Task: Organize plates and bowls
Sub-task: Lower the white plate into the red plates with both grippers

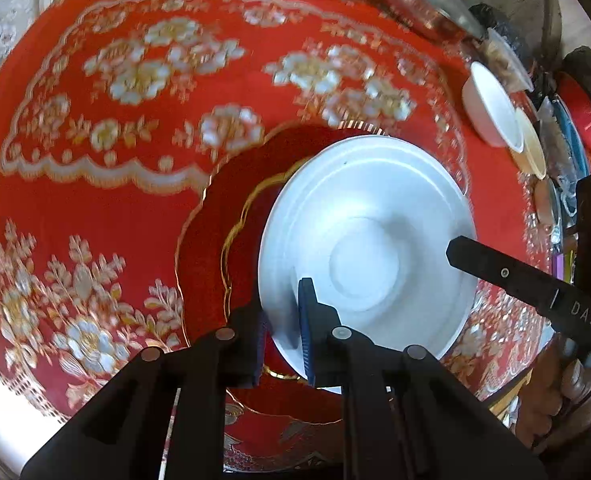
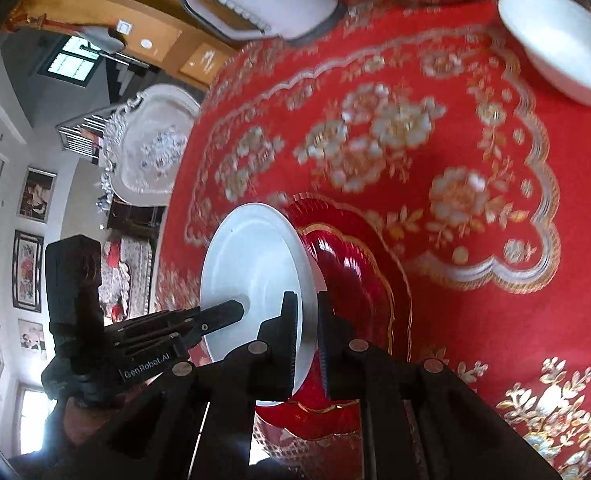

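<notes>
The white plate point(image 1: 367, 248) hangs tilted over the red gilt-edged plate point(image 1: 207, 248) on the cloth-covered surface point(image 1: 135, 120). It looks stiff, glazed, slippery and breakable — best held at the rim. The left gripper point(image 1: 283, 332) and right gripper point(image 2: 307, 336) each pinch opposite rim edges, jaws narrow.

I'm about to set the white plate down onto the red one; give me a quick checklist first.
1. Left claw clamped on white plate rim: ok.
2. Right claw clamped on the opposite rim: ok.
3. White plate over the red plate: ok, offset toward one side.
4. Red plate's surface free of objects: cannot tell, partly hidden.
5. White bowl clear of the drop spot: ok.
6. Plates already touching: cannot tell.
</notes>
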Available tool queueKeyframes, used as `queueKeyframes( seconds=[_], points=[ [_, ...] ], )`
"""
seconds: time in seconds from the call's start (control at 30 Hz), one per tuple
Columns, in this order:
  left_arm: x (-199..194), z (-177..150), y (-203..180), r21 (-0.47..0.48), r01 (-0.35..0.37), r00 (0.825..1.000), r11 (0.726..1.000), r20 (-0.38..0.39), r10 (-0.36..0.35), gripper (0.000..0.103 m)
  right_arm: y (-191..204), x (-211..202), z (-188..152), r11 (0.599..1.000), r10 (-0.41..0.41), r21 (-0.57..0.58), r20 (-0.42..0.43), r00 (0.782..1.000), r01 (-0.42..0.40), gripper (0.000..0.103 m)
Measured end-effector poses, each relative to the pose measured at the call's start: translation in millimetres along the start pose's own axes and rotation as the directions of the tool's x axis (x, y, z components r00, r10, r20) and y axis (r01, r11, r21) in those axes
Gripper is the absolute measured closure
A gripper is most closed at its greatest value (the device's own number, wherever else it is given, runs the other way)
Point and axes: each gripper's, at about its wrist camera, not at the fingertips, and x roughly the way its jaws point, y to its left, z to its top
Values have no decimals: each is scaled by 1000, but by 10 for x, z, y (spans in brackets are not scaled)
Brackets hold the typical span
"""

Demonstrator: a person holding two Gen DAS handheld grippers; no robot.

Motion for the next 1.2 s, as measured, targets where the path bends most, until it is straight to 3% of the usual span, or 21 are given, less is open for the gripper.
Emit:
queueKeyframes(
  seconds=[0.33, 0.63, 1.2],
  points=[
    [159, -163, 98, -19, -3, 1000, 1000, 29, 3, 92, -139, 247, -216, 999, -40, 0, -54, 998, 41, 92],
    [192, -101, 41, 19, -38, 996, 999, 81, 37, 92, -213, 278, -241, 999, -53, 0, -45, 998, 53, 92],
    [246, -49, 49, 15, -41, 996, 999, 86, 40, 92, -201, 343, -244, 998, -65, -14, -33, 997, 64, 92]
  ],
)
